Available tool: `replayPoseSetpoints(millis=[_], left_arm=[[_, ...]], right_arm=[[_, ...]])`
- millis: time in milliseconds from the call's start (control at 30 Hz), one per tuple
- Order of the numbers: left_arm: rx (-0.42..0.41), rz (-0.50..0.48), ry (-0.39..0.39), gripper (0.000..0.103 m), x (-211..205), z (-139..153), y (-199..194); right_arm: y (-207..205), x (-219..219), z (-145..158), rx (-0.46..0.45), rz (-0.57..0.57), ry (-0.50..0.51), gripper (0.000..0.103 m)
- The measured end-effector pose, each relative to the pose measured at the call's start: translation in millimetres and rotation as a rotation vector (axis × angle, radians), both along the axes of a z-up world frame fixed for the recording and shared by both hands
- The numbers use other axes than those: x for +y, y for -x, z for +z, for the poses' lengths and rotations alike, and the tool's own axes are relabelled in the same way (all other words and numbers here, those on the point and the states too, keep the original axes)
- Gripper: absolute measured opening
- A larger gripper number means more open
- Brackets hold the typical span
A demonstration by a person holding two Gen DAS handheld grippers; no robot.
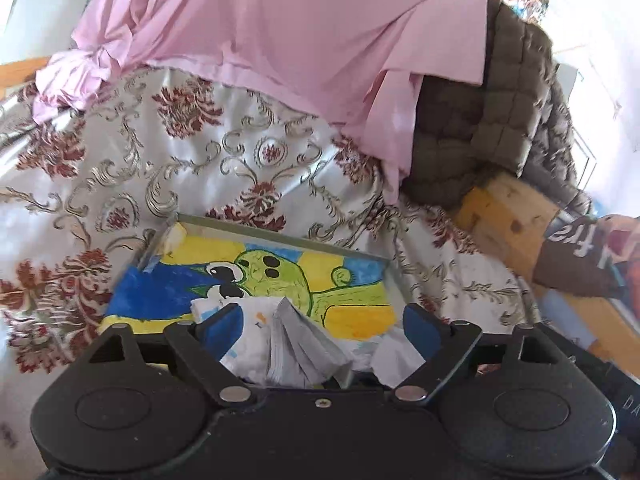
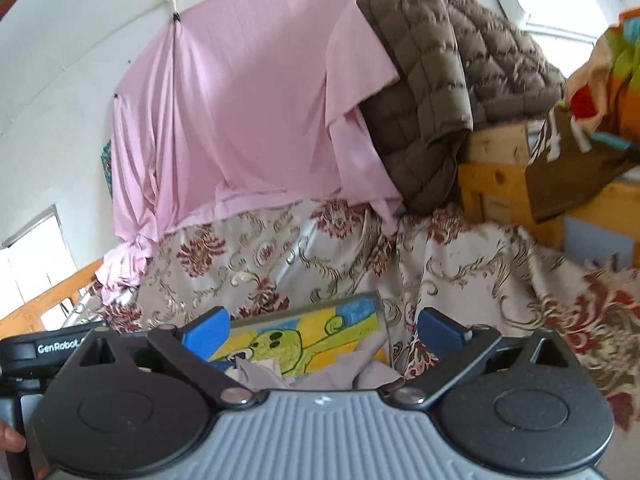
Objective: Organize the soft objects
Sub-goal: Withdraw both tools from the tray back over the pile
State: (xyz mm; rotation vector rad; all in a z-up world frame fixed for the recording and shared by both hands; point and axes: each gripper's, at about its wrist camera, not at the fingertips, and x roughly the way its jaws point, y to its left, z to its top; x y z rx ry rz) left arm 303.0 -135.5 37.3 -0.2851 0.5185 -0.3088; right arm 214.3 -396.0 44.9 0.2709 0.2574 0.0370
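Both tools are hovering over the painted tray (image 1: pixel 362 257), which is resting on the floral bedspread (image 1: pixel 120 184). The left gripper (image 1: pixel 320 320) is standing spread, its blue fingers (image 1: pixel 222 326) flanking the folded grey cloth (image 1: pixel 294 344) without pressing on it. The right gripper (image 2: pixel 322 330) is likewise standing spread and is pinching nothing; the cloth (image 2: pixel 360 372) is lying below it, inside the tray.

Handling, as judged: the cloth is looking light, limp and thin, so it is likely sagging and unfolding when lifted by one edge. Take hold at the stacked fold near the middle of the tray, pinching all layers together. Crumpled white pieces (image 1: pixel 394 360) are lying beside the cloth in the tray and are probably snagging easily.
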Motion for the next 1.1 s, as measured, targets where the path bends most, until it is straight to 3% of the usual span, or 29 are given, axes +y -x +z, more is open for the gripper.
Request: replayPoseSetpoints(millis=[233, 600, 800, 1100], left_arm=[[-0.062, 0.016, -0.01, 0.102, 16.5, 19.8, 63.7], [-0.113, 0.025, -0.063, 0.102, 47.7, 16.6, 145.5], [-0.111, 0.041, -0.126, 0.102, 61.0, -1.5, 173.0], [-0.095, -0.004, -0.189, 0.102, 71.6, -28.3, 196.6]], right_arm=[[55.2, 13.5, 13.1, -0.047, -0.002, 0.029, 0.103], [122.0, 31.8, 6.6, -0.109, 0.002, 0.049, 0.103], [140.5, 42.0, -9.9, -0.054, 0.015, 0.067, 0.103], [158.0, 69.1, -35.5, 0.103, 0.036, 0.124, 0.103]])
